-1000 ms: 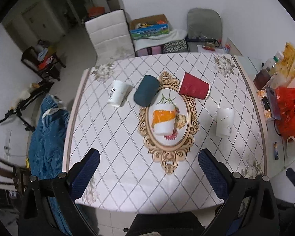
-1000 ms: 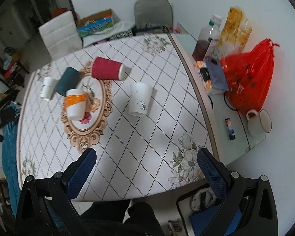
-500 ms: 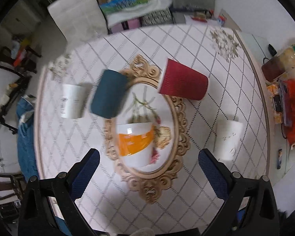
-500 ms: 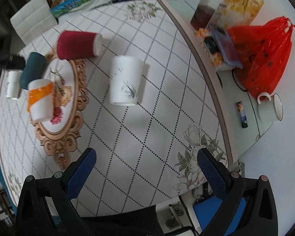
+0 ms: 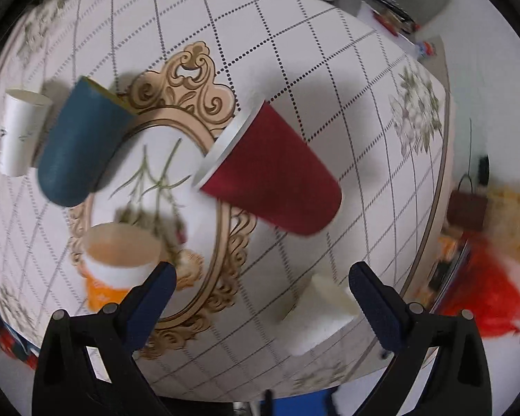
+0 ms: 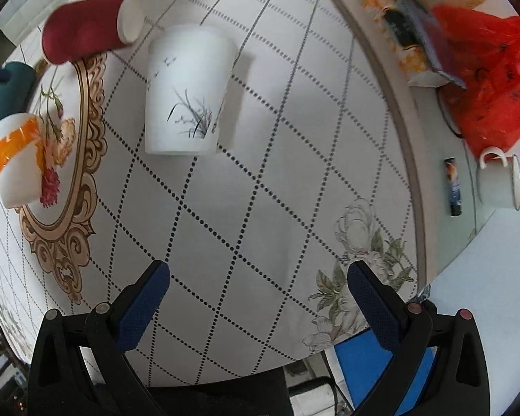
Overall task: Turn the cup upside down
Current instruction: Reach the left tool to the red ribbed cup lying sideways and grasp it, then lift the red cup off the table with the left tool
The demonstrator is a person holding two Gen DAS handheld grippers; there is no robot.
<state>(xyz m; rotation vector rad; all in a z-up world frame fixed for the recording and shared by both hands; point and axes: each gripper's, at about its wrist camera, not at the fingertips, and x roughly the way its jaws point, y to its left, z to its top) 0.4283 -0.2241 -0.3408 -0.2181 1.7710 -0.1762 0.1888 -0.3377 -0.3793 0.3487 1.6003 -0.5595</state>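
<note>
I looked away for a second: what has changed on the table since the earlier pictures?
Both claws came down closer to the table: the left claw toward the red cup, the right claw toward the white cup. Both remain open and empty. No cup has moved.

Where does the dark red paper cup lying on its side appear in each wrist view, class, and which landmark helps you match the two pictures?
Left wrist view: the dark red paper cup lies at the centre, white rim pointing upper left, beside the ornate gold oval frame printed on the tablecloth.
Right wrist view: the same cup sits at upper left, its opening facing right.
Shared landmark: the gold oval frame, touching the cup's edge in both views.
</note>
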